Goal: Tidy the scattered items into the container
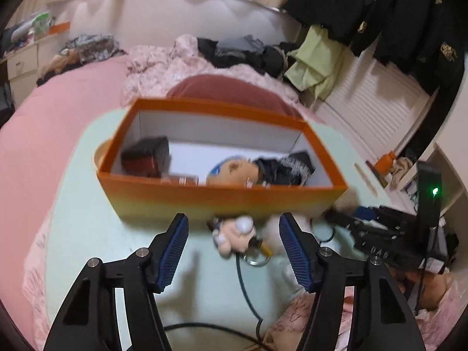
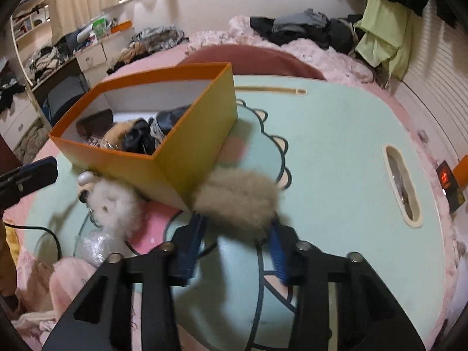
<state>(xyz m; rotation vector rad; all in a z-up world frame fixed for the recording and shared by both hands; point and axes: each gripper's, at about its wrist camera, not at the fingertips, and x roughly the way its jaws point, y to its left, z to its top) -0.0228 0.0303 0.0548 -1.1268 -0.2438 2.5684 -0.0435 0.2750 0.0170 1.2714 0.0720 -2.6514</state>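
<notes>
1. We take the orange box (image 1: 222,196) as our landmark; it stands open on the pale green table (image 1: 87,219), which lies on the pink bed (image 1: 44,134).
2. Inside the box we see a dark red case (image 1: 146,158) at its left end, and a plush doll head (image 1: 231,171) beside black fabric (image 1: 283,166) toward its right end.
3. We hold the left gripper (image 1: 234,231) just in front of the box's near wall, its blue-padded fingers (image 1: 175,251) spread wide apart around nothing.
4. Between those fingers, and touching the foot of the box wall, lies a small plush keychain figure (image 1: 234,234) with a metal ring (image 1: 257,260).
5. Our right gripper (image 2: 237,234) sits at the box's near corner, fingers on either side of a grey-beige fur pom-pom (image 2: 237,196); the fur hides the fingertips, so we cannot tell whether they clamp it or merely flank it.
6. The pom-pom touches the box corner.
7. A white fluffy plush (image 2: 117,201) lies against the box's long wall, left of that corner.
8. A dark cable (image 1: 245,286) trails across the table in front of the box.
</notes>
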